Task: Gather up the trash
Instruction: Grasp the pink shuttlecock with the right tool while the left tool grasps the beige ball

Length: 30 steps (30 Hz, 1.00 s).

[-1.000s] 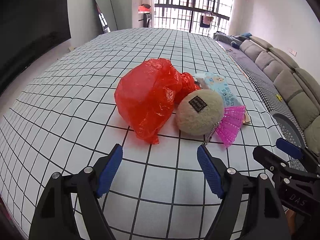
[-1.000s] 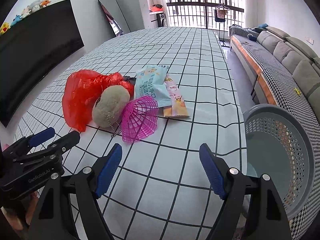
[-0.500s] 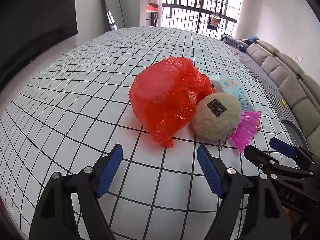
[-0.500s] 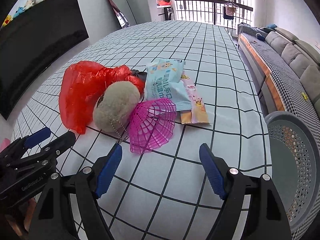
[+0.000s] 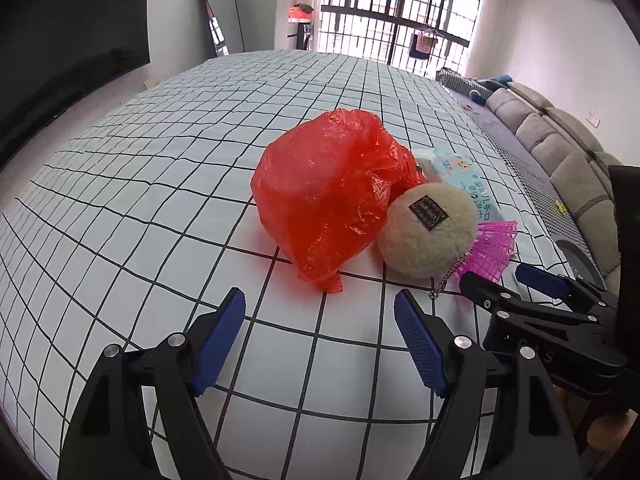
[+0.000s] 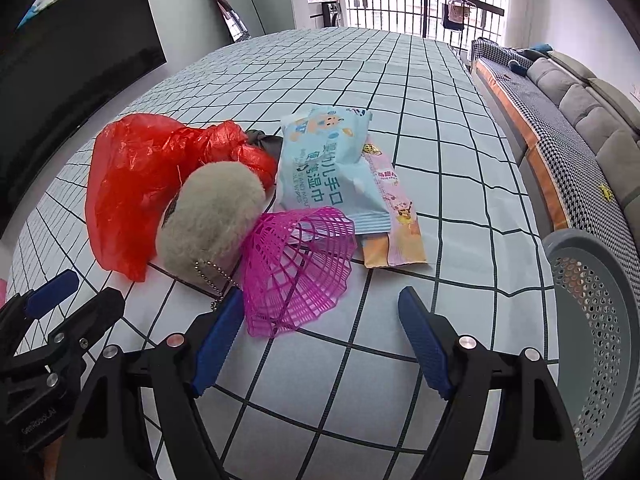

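1 perforated grey basket [image 6: 600, 320], contents unclear.

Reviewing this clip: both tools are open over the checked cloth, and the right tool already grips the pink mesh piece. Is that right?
Not quite. The right wrist view shows the right tool open, with the pink mesh piece lying just ahead of it, ungripped. The left tool is open too.

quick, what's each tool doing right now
left tool: open, holding nothing
right tool: open, holding nothing, pink mesh just ahead
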Each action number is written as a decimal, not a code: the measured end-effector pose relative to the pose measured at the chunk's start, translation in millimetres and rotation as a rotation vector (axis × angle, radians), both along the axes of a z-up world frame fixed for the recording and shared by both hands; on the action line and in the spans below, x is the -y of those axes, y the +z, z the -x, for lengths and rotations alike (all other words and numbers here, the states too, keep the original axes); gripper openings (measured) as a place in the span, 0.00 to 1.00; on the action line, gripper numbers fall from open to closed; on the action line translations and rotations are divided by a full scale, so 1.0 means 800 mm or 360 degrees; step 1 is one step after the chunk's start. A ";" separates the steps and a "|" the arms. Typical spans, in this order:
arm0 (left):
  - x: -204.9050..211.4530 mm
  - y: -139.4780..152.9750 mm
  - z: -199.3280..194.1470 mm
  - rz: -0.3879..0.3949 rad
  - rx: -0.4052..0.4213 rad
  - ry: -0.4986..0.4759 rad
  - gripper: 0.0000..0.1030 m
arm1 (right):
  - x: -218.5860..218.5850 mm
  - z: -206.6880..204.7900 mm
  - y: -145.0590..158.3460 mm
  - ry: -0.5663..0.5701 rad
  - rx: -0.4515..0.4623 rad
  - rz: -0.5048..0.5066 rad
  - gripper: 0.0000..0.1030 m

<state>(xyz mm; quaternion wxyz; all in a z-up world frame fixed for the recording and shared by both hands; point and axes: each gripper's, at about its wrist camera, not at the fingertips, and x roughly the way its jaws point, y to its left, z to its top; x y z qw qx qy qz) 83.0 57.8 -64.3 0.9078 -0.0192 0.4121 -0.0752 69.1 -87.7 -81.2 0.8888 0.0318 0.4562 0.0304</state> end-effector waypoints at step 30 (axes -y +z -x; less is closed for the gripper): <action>0.002 0.003 0.007 0.0013 0.0003 -0.0024 0.73 | 0.024 0.048 0.010 -0.0005 0.0031 -0.0013 0.40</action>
